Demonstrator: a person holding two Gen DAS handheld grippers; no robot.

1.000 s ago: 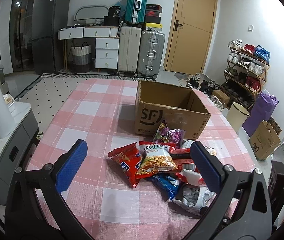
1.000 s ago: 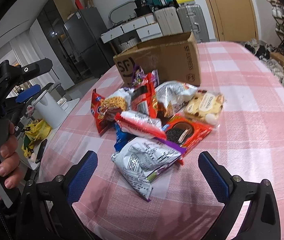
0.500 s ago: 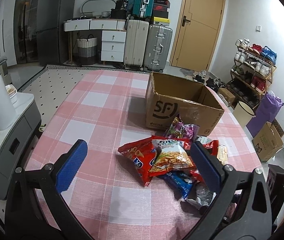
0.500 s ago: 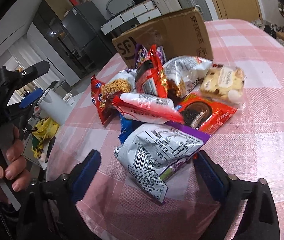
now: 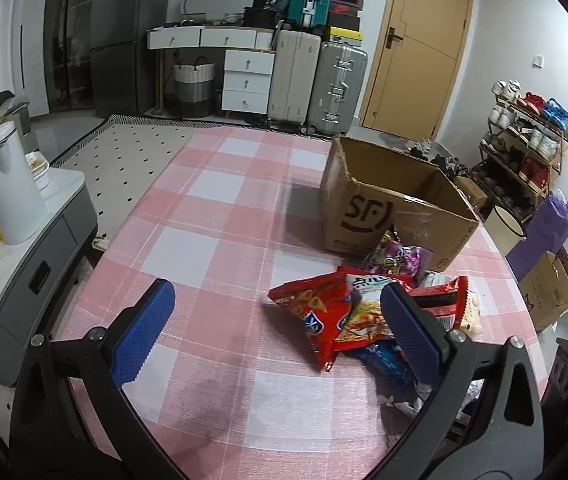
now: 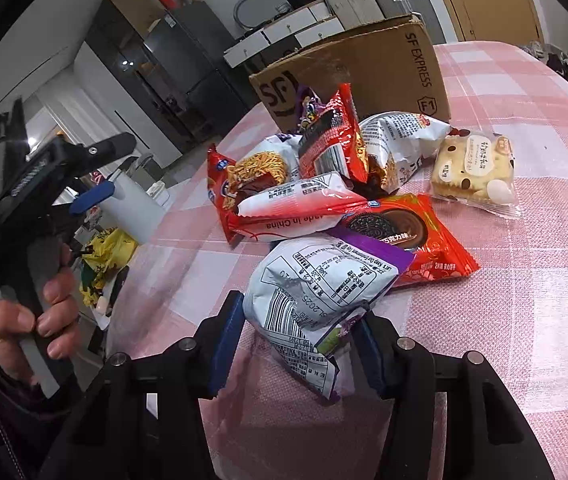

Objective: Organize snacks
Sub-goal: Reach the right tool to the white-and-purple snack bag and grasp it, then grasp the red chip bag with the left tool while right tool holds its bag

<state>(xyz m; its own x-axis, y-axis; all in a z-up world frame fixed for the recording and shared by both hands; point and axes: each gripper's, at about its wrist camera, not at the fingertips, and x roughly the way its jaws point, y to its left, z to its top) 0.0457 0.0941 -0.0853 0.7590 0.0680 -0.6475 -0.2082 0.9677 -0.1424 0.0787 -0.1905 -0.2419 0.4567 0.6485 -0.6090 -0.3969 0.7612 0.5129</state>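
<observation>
Snacks (image 6: pixel 336 200) lie heaped on the pink-checked bench (image 6: pixel 524 280), just near of an open cardboard box (image 6: pixel 364 68) marked SF. Nearest in the right wrist view is a white and purple bag (image 6: pixel 324 284), label side up, sitting at the near edge of the heap. The right tool (image 6: pixel 296 332) has its two blue pads pressed in against the near end of this bag, one on each side, so it grips the bag while the bag rests on the bench. Beyond it lie a red cookie packet (image 6: pixel 408 236), a white and red wrapper (image 6: pixel 296 208), a noodle packet (image 6: pixel 259 168) and, off to the right, a clear packet of pale biscuits (image 6: pixel 472 172) a little apart from the rest.

In the left wrist view the left tool (image 5: pixel 279 328) hangs above the bench with its jaws spread wide and nothing between them; its right pad overlaps the left side of the heap in the picture, where a red chip bag (image 5: pixel 316 308) lies nearest the bare cloth. The person's left hand (image 6: pixel 39 312) wraps the tool's handle at far left.
</observation>
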